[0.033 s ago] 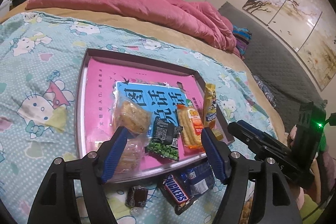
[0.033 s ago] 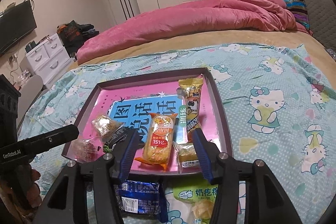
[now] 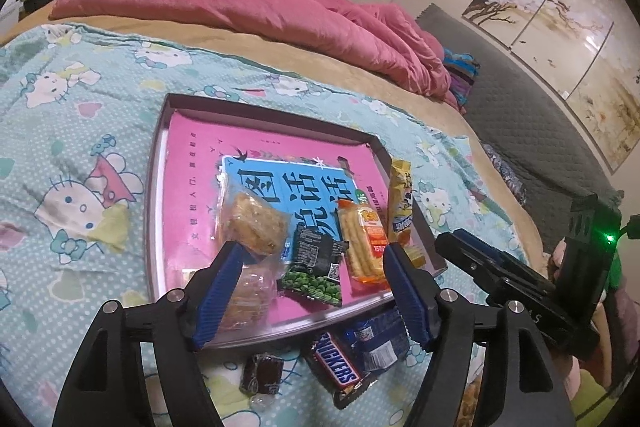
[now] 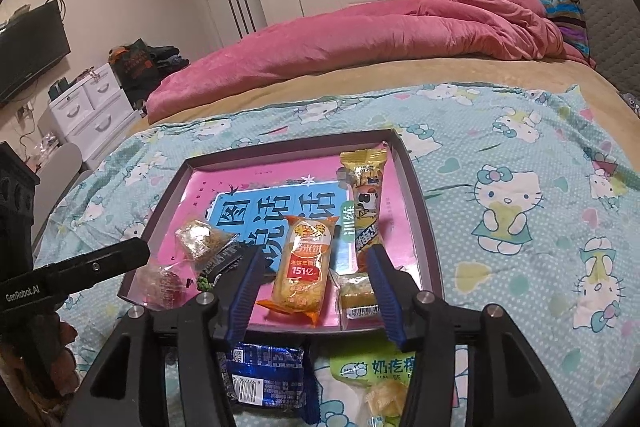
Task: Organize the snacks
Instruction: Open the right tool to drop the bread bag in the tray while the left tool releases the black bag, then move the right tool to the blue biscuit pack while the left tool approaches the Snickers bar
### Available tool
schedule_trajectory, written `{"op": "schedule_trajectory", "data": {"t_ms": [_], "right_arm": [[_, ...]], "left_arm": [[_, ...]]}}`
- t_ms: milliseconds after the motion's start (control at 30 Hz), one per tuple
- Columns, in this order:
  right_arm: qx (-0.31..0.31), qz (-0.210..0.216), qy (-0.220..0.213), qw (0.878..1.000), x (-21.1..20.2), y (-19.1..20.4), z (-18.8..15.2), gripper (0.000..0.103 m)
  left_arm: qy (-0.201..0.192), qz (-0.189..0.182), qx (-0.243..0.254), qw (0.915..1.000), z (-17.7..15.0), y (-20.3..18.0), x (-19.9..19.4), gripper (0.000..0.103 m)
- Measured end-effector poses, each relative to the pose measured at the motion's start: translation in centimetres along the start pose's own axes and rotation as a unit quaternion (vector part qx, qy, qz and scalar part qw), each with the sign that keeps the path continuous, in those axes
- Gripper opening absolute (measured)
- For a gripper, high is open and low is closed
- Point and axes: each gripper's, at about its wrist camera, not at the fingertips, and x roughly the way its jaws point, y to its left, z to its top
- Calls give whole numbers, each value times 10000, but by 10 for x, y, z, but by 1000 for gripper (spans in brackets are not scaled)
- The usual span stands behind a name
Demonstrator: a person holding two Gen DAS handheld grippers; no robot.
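Note:
A dark-rimmed tray [image 3: 160, 187] with a pink and blue book cover inside lies on the bed. It holds a black green-pea packet [image 3: 316, 267], an orange rice-cracker pack [image 4: 304, 267], a yellow bar pack [image 4: 366, 195], a small yellow cake [image 4: 356, 291] and two clear-wrapped pastries [image 3: 256, 223]. My left gripper [image 3: 311, 259] hovers over the tray's near edge, its jaws opening around the pea packet without touching it. My right gripper [image 4: 315, 259] hangs over the near edge too, jaws opening, the rice-cracker pack lying free between them.
On the Hello Kitty sheet in front of the tray lie a Snickers bar [image 3: 340, 367], a blue packet [image 4: 268, 371], a small dark candy [image 3: 262, 375] and a green packet [image 4: 372, 371]. A pink duvet [image 4: 360, 39] is heaped behind the tray. White drawers [image 4: 88, 107] stand at the left.

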Motion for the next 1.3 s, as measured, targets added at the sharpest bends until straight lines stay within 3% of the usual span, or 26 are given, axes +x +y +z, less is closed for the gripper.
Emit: {"op": "schedule_trajectory", "data": {"t_ms": [200,500,667,1300], "right_arm": [[33,57,-37,10000,-6,1,0,60],[-51,77,-28,10000,-10,7,-2,61],[-67,74,-34,9999,-11,8,-3,61],[-139,271,33,9995,-18,16,-17,66]], "left_arm": [[-67,11,-15,10000,-1,0,-9,77],[-230,187,119,9995,-3,-6,-20,81],[-166,39,128,9998,-2,-4,-26,81],[98,239,153,9996,-19,-3,-32,81]]}}
